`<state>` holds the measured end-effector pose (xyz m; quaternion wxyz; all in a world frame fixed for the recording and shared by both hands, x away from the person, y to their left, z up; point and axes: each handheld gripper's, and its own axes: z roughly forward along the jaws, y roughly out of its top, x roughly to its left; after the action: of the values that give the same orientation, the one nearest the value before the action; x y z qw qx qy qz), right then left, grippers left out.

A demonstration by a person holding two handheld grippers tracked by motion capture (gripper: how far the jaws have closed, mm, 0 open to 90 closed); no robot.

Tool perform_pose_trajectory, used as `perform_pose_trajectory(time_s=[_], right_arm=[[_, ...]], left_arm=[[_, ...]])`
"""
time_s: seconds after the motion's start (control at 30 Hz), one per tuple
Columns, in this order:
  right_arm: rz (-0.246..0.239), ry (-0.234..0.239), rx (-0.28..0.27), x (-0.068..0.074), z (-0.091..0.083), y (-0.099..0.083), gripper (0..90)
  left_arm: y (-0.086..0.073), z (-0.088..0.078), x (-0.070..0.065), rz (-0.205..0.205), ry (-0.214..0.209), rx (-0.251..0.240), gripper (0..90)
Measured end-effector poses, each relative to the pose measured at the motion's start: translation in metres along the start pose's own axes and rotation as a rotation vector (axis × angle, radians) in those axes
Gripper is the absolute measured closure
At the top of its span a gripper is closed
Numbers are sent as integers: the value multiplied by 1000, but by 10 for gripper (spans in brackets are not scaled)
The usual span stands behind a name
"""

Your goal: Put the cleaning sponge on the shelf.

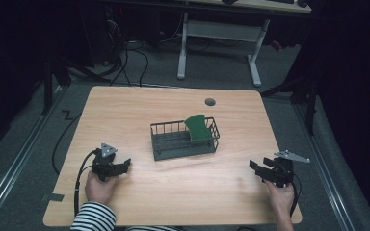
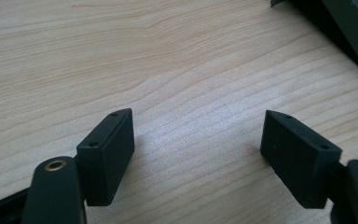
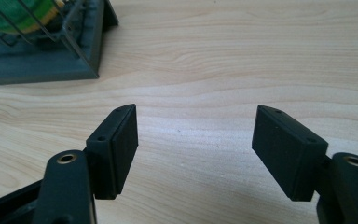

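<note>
Wire basket (image 1: 185, 139): mid-tabletop (image 1: 125, 110), green curved piece (image 1: 197, 128) standing inside at its right end. Left hand-held gripper (image 1: 125, 165): near left, jaws spread, empty. Right hand-held gripper (image 1: 254, 168): near right, jaws spread, empty.

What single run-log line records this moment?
left tool open, empty | right tool open, empty | green plate upright in wire rack | table

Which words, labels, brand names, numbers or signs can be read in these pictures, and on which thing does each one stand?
None: no readable text appears in any view.
Wire basket, green plate and wooden table: no writing or label.
Left gripper and right gripper: plain black jaws, no marking.
</note>
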<state>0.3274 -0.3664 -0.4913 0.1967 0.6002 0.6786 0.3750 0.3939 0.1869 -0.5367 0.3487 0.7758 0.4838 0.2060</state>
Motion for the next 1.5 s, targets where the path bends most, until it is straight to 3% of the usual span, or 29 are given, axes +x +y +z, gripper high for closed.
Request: perform_pose_trajectory(time_s=[0.4, 0.6, 0.9, 1.17, 1.5], right_arm=[[4, -21, 37, 2, 21, -10, 318], [-55, -88, 58, 9, 27, -13, 318], [-123, -136, 82, 18, 38, -17, 314], [-147, -147, 52, 19, 41, -22, 295], [-145, -146, 51, 20, 41, -22, 294]], left_arm=[[0, 0, 0, 0, 0, 0, 263], [0, 0, 0, 0, 0, 0, 263], [0, 0, 0, 0, 0, 0, 263], [0, 0, 0, 0, 1, 0, 263], [0, 0, -1, -1, 3, -1, 263]])
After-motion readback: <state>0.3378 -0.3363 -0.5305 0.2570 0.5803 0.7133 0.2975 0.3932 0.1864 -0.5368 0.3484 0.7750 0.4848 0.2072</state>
